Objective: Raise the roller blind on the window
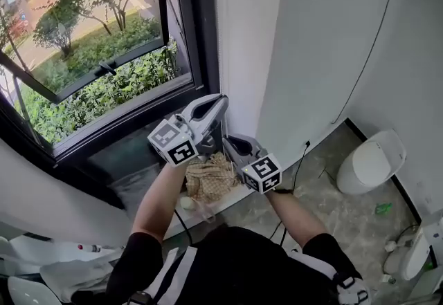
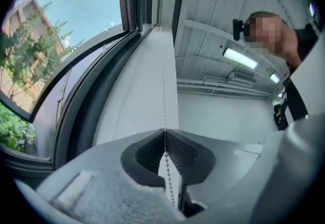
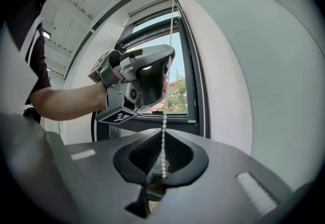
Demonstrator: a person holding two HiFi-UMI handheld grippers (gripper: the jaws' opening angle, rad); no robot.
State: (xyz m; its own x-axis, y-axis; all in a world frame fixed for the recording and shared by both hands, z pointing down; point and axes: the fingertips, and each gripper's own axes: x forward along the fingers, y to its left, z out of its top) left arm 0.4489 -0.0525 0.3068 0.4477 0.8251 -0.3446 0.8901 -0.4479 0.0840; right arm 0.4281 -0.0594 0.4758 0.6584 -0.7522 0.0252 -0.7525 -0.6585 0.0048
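- My right hand-held gripper [image 3: 163,134] is clenched on the thin white beaded blind cord [image 3: 163,116]; it has the lower grip.
- My left hand-held gripper [image 2: 164,134] is clamped on the same cord, directly above the right.
- The cord runs vertically up beside the dark-framed window [image 1: 197,34]. I judge the roller blind is overhead, unseen.

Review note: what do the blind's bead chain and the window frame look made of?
The bead chain: small white round beads with a slight gloss, probably plastic. The window frame: dark, smooth, matte bars, likely coated metal; not certain.
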